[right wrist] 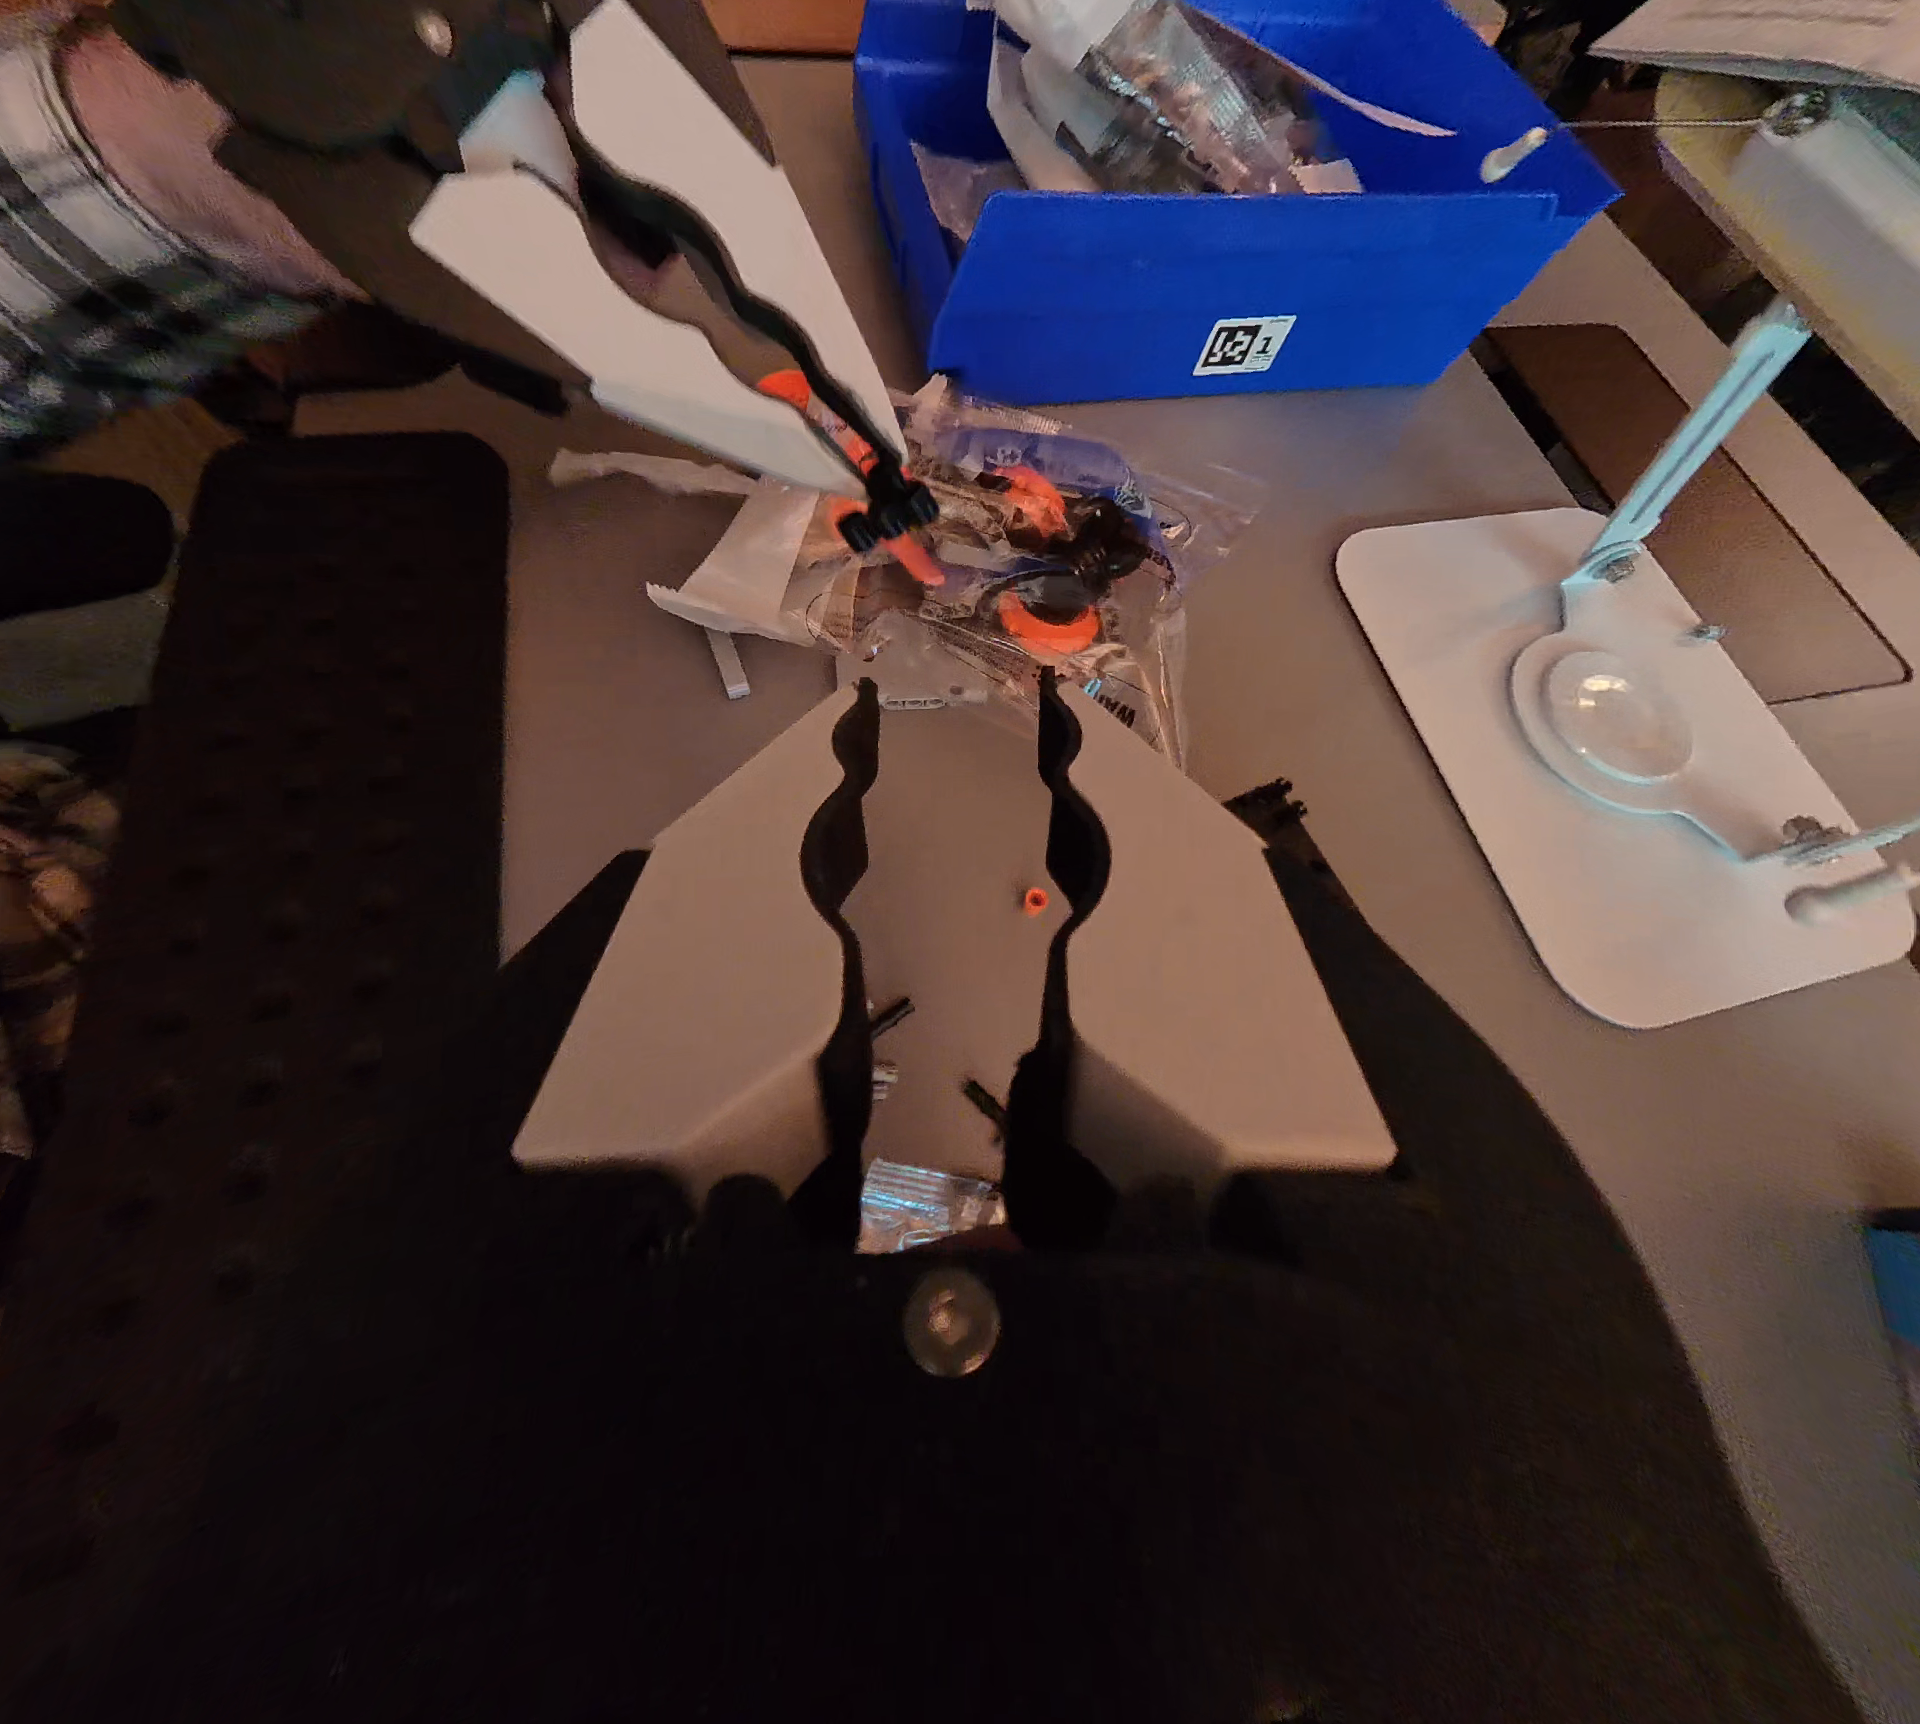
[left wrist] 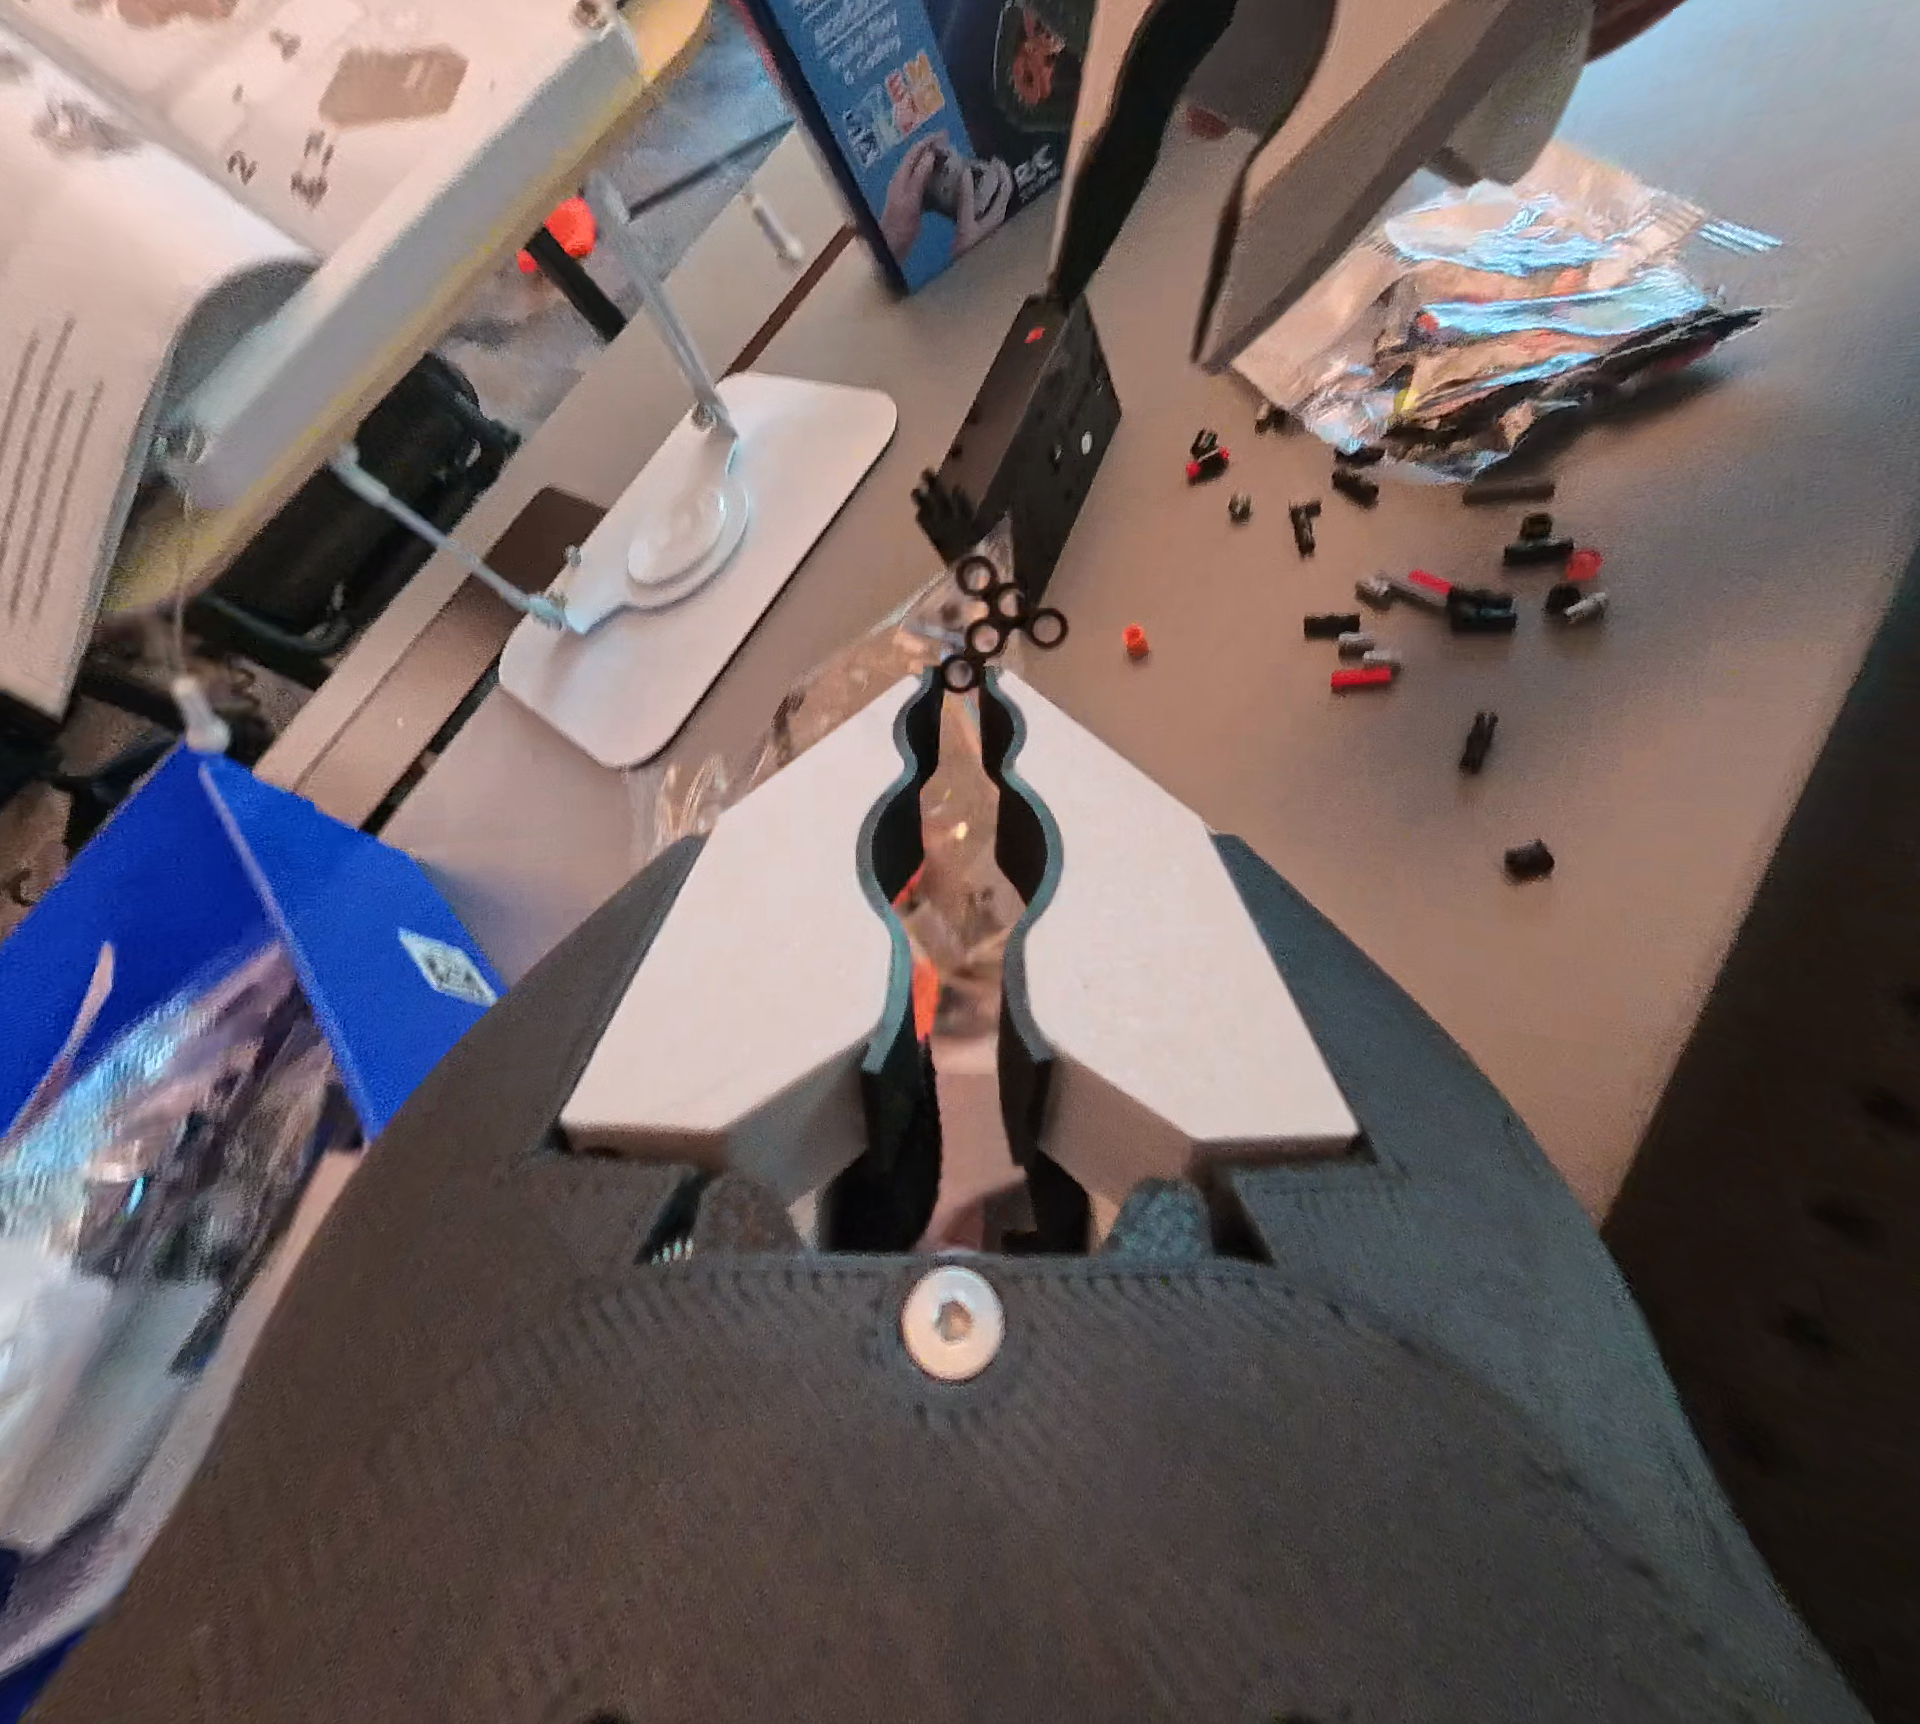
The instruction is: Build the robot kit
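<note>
**Grippers over scattered building parts**

Fingers of the left hand-held gripper (left wrist: 961,677) pinch a black ringed piece (left wrist: 1000,620) at frame centre. We see the right hand-held gripper (right wrist: 951,692) spread wide and empty – a black plate (left wrist: 1044,417) touches one tip. We count one blue bin (right wrist: 1226,292), one stray orange stud (right wrist: 1031,900) on the desk (right wrist: 1340,469).

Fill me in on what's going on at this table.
A person works two handheld grippers over a grey table. The left gripper is shut on a small black holed building piece. The right gripper is open and empty, above a clear bag of orange and black parts. Loose small pieces, a blue bin and a white stand sit around.
</note>
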`<state>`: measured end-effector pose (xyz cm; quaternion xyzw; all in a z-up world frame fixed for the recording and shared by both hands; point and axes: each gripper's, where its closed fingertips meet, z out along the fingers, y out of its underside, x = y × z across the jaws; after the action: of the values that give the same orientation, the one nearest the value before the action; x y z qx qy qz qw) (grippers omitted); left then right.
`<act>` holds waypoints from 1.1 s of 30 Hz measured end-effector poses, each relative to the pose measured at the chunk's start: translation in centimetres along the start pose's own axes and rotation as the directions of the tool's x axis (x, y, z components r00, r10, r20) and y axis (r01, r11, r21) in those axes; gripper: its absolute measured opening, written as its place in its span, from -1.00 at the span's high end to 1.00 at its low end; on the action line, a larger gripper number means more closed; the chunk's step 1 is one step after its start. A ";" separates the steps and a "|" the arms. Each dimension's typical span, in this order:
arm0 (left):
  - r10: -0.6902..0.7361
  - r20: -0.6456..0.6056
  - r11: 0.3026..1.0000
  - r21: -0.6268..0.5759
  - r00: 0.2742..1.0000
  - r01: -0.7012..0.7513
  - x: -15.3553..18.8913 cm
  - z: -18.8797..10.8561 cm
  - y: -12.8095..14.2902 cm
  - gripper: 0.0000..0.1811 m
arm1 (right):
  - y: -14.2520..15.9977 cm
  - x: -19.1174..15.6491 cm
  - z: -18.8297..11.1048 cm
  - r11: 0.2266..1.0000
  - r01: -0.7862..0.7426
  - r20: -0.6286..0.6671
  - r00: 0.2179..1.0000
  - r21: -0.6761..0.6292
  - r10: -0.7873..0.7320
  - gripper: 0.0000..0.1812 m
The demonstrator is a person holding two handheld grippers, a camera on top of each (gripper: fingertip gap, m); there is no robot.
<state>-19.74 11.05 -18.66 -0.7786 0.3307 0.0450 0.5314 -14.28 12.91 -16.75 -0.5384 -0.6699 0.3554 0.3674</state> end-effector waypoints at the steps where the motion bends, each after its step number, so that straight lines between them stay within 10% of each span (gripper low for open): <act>1: 0.025 0.011 1.000 0.002 1.000 -0.026 0.2 0.6 -0.6 0.95 | 0.0 0.1 -0.4 1.000 -0.022 -0.006 1.000 0.019 0.022 0.68; 14: 0.359 0.145 0.932 0.000 0.922 -0.363 2.4 5.7 -5.0 0.95 | 0.8 2.9 -2.7 0.955 -0.219 -0.046 0.972 0.200 0.232 0.76; 33: 0.514 0.054 0.857 0.026 0.856 -0.515 3.9 7.1 -6.5 0.96 | 3.0 2.6 -2.5 0.947 0.321 -0.280 0.910 0.011 -0.305 0.89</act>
<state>-11.03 16.73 -18.22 -0.6502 0.5155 0.1961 0.5226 -11.11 16.18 -17.90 -0.4574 -0.6797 0.2330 0.5239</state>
